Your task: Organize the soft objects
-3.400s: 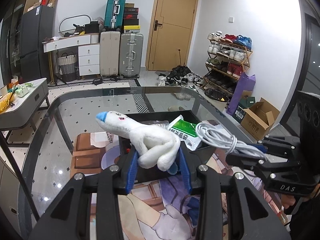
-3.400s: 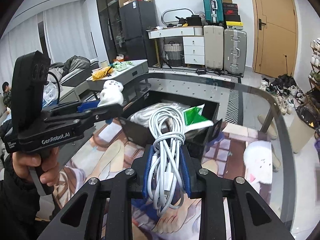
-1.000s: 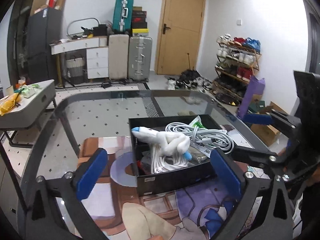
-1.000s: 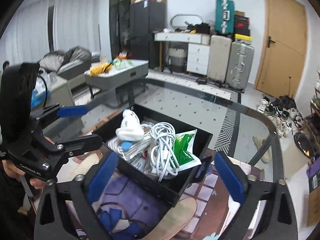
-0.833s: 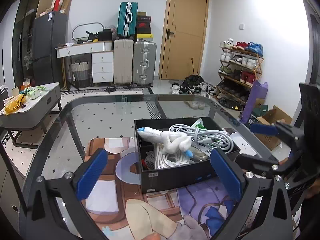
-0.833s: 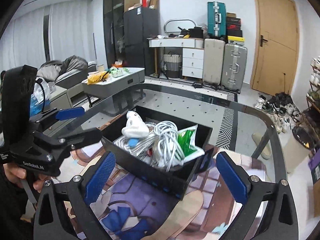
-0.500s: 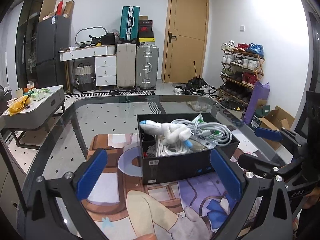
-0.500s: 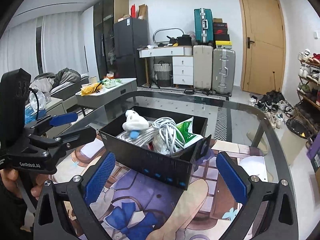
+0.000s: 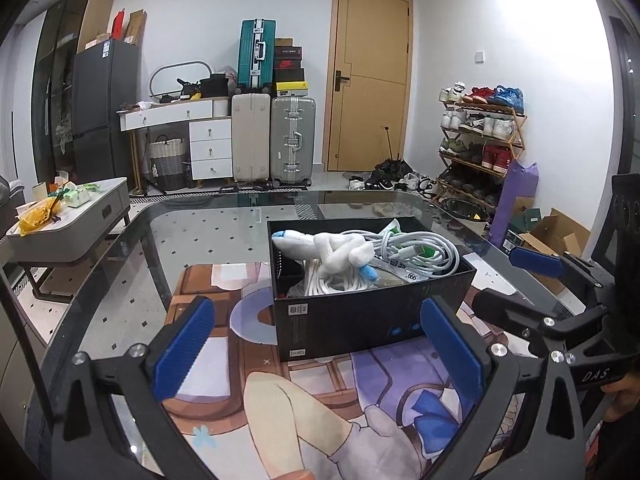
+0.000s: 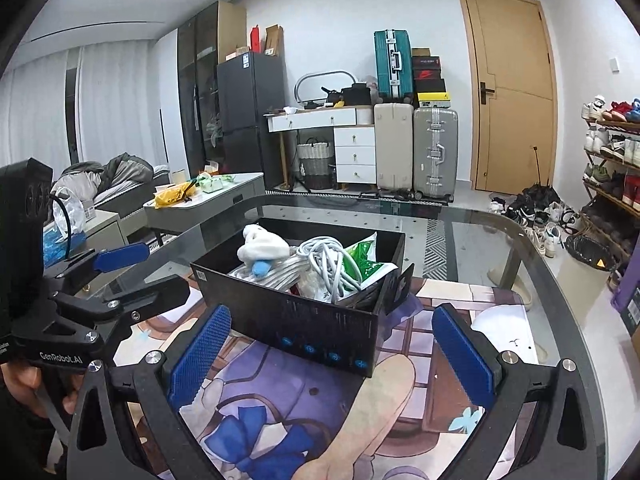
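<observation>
Now that both loads are let go, the left hand-held gripper [image 9: 320, 344] hangs spread wide and empty on the near side of the black box [image 9: 372, 312], and the right hand-held gripper [image 10: 330, 350] is likewise splayed with nothing between its blue pads. Inside the box the white plush toy [image 9: 320, 250] lies on top of the heap, with the coiled white cable [image 9: 416, 250] just beside it and a green packet [image 10: 362, 262] against the far wall. Both soft things appear stowed, so this part of the tidying looks done. Seconds earlier each gripper was pinched on its item above the box; since then both have pulled back, and the box, on the printed mat [image 9: 248, 380] over the glass worktop [image 9: 132, 256], sits farther off.
</observation>
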A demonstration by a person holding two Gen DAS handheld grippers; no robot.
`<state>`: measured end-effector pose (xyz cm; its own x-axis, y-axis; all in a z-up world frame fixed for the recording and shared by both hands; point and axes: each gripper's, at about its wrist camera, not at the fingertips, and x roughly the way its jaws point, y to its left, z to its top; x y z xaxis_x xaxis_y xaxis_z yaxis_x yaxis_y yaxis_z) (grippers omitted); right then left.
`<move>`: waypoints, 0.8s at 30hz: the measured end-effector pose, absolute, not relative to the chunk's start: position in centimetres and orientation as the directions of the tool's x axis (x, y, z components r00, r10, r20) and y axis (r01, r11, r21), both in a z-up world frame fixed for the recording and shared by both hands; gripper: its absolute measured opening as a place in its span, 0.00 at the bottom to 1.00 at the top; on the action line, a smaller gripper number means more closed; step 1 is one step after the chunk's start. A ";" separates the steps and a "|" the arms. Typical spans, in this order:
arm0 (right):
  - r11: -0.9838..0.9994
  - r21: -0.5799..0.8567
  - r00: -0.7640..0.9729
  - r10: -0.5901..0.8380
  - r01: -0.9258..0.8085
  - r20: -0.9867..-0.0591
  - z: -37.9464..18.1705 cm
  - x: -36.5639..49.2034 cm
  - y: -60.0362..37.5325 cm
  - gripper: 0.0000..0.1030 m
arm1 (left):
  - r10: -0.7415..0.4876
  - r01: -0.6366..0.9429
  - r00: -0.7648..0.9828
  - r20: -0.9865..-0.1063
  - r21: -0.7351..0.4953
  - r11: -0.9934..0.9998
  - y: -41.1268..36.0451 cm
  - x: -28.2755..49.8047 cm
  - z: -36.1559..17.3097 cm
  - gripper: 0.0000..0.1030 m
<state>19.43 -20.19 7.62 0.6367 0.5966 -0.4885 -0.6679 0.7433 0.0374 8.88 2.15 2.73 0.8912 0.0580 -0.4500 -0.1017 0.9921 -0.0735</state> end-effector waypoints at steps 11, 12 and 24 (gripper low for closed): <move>0.767 0.042 0.681 0.592 -0.640 -0.431 7.7 19.2 -20.8 0.99 | 0.061 -0.102 0.892 -0.447 -0.068 0.992 2.0 8.6 2.3 1.00; 0.773 0.036 0.692 0.587 -0.634 -0.420 7.9 18.9 -21.0 0.99 | 0.064 -0.106 0.892 -0.448 -0.069 0.992 2.1 8.6 2.3 1.00; 0.770 -0.002 0.710 0.586 -0.637 -0.390 8.1 17.8 -20.7 0.99 | 0.062 -0.106 0.904 -0.424 -0.082 0.991 2.0 8.2 2.5 1.00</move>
<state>17.75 -20.75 8.06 0.7101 0.5863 -0.3899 -0.6375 0.7705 -0.0024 8.16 2.04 2.52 0.9037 0.0616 -0.4236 -0.1062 0.9909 -0.0824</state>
